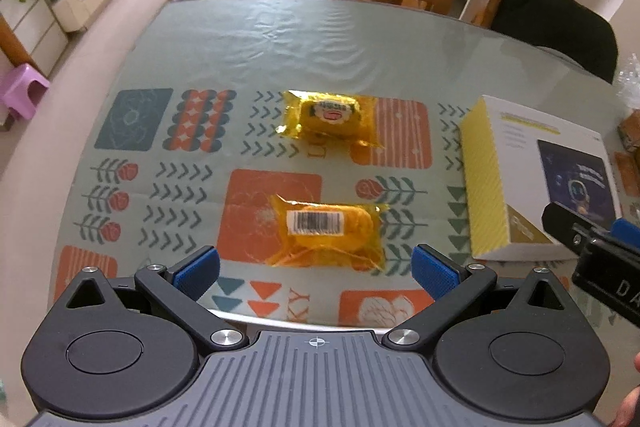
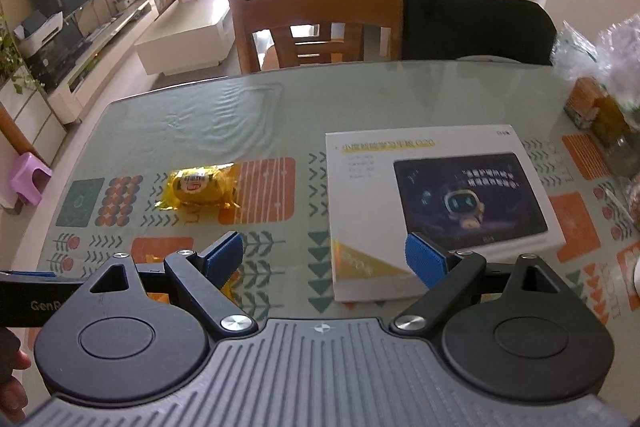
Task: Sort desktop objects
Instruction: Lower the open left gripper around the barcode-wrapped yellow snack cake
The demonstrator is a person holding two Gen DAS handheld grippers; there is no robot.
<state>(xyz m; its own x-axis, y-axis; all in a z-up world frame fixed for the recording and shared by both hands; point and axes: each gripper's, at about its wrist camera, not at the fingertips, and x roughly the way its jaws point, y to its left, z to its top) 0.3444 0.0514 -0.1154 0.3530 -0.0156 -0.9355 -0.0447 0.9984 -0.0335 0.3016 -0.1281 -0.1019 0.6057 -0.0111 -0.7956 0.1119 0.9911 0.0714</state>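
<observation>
Two yellow snack packets lie on the patterned tablecloth. The near packet (image 1: 326,229), barcode up, sits just ahead of my open, empty left gripper (image 1: 316,273), between its blue pads. The far packet (image 1: 330,119) lies further back; it also shows in the right wrist view (image 2: 198,189). A white box with a robot picture (image 1: 536,179) lies flat at the right, and fills the right wrist view (image 2: 436,203). My right gripper (image 2: 324,261) is open and empty, low over the table, its right pad (image 2: 426,263) over the box's near edge.
Wooden chairs (image 2: 312,27) and a black chair (image 2: 476,27) stand at the table's far edge. Clear plastic bags and an orange package (image 2: 592,103) sit at the far right. The right gripper's body (image 1: 596,251) shows at the left wrist view's right edge.
</observation>
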